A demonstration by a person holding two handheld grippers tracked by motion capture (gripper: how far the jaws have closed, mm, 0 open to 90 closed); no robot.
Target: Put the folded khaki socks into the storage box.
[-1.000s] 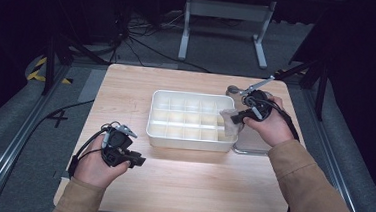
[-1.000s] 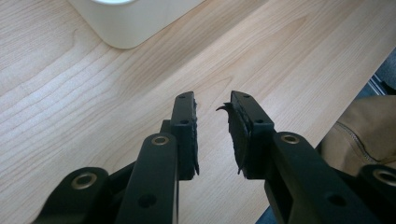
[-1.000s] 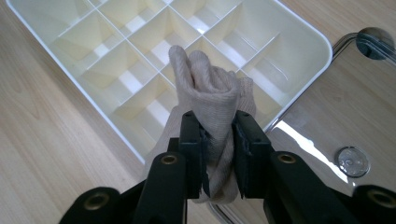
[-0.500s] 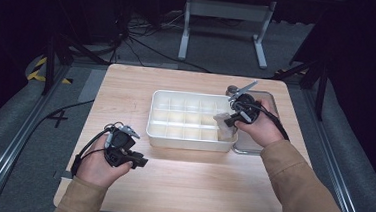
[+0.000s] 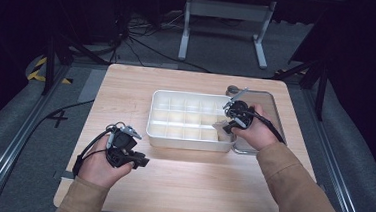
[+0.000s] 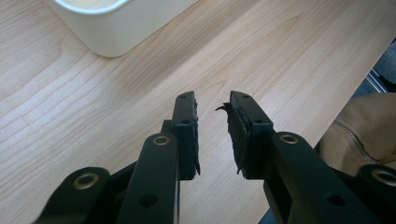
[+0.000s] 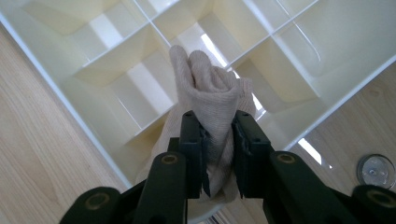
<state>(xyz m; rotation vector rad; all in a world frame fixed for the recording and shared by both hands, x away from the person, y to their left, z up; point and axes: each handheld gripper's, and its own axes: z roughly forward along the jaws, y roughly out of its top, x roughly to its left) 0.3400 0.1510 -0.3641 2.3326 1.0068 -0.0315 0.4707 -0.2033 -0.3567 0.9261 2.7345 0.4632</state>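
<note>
Right gripper [image 7: 217, 128] pinching beige cloth [image 7: 208, 88], seemingly above tray [image 5: 157, 129] right-edge cells; left gripper [image 6: 212, 109] spread.

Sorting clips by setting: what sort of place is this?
Probably a lab or recording studio: a lone wooden table, black surroundings, cables across the floor, a metal stand behind.

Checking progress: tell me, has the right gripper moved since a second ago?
Yes. The right gripper, holding the cloth, moved left over the white tray.

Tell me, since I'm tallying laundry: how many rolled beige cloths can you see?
1: the rolled beige cloth is clamped in the right gripper above the white divided plastic tray. Others may be hidden.
</note>
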